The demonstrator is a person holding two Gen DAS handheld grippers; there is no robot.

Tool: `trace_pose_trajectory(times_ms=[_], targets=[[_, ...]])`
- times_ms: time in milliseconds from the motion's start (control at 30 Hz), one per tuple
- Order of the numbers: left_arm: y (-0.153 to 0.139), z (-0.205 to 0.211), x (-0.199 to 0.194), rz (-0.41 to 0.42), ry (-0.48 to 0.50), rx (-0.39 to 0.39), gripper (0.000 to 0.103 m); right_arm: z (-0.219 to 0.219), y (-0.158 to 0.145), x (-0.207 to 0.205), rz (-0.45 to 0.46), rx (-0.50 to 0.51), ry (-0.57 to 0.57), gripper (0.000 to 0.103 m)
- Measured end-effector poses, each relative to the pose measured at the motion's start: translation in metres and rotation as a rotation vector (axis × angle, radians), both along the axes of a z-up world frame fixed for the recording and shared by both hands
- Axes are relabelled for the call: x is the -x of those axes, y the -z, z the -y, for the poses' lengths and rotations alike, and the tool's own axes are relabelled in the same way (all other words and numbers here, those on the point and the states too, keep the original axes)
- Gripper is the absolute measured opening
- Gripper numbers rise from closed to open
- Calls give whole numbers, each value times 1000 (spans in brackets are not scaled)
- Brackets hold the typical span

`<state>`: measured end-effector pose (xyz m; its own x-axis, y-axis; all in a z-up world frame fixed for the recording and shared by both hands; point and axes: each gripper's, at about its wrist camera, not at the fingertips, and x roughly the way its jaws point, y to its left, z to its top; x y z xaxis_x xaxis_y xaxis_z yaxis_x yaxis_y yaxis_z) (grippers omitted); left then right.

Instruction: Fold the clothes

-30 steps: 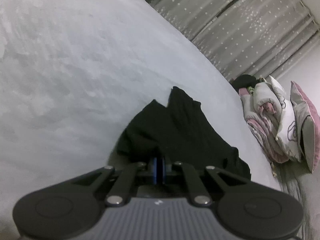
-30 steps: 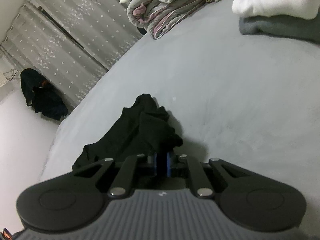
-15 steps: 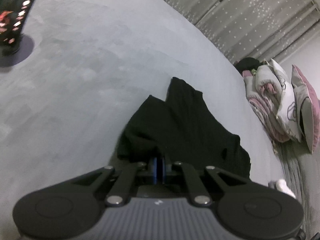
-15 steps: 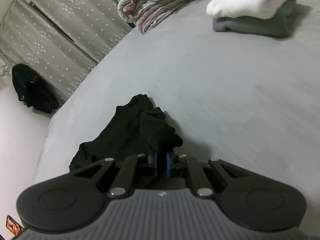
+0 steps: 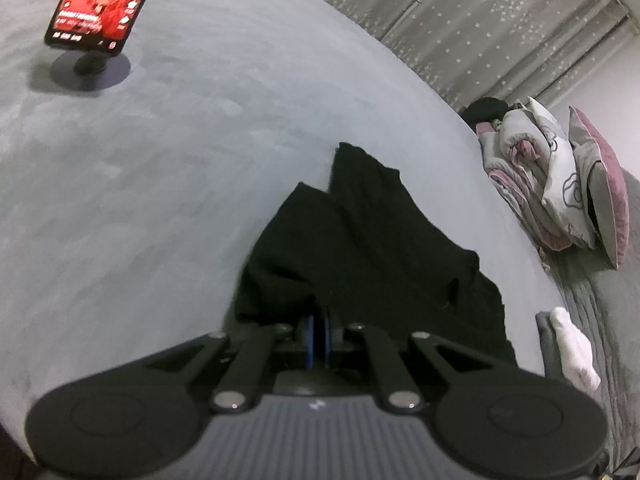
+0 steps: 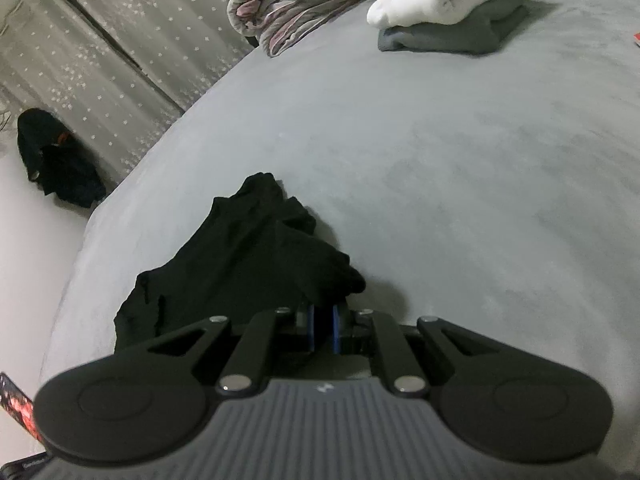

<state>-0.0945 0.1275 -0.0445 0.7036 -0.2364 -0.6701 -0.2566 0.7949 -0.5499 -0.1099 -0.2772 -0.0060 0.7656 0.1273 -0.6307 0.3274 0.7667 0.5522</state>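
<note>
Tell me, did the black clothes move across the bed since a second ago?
Yes. In the right wrist view the black garment now lies nearer the folded white and grey stack, so it was dragged toward that.

Bedroom bkgd, dim light.
I see a grey bed [image 5: 200,152] w/ plush cover, star-print grey curtains [image 6: 100,52] behind, rolled bedding [image 5: 516,168] & pillow [image 5: 600,200] at edge, phone on stand [image 5: 100,12], pale floor [image 6: 36,248].
</note>
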Motion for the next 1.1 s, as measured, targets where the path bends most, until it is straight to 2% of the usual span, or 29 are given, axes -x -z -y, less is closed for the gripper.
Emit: trace_pose_trajectory(times_ms=[167,267,467,533,567,600,700,733,900,967,1100], targets=[[19,2,3,27,11,-39,6,-1,15,0,2,37,-19,10],[21,4,7,68,41,-83,10,1,20,-1,24,44,-34,11],[18,-2,12,95,86,-130,15,5,20,1,57,48,-77,22],[16,-5,12,89,100,-135,16,8,18,1,67,45,-78,28],[15,-7,12,86,105,-141,17,9,17,1,74,44,-76,35],[13,-8,13,85,106,-146,22,10,16,2,80,43,-73,40],[8,-14,17,94,79,-166,39,16,11,3,102,70,-48,42],[5,-16,17,99,63,-179,40,18,9,3,110,79,-40,42],[-10,-18,13,167,31,-250,40,9,-5,-1,170,201,-47,42],[-14,-11,8,197,49,-279,40,-4,-9,-5,191,267,-86,42],[-16,7,-7,234,116,-287,40,-35,-12,-13,229,400,-172,42]])
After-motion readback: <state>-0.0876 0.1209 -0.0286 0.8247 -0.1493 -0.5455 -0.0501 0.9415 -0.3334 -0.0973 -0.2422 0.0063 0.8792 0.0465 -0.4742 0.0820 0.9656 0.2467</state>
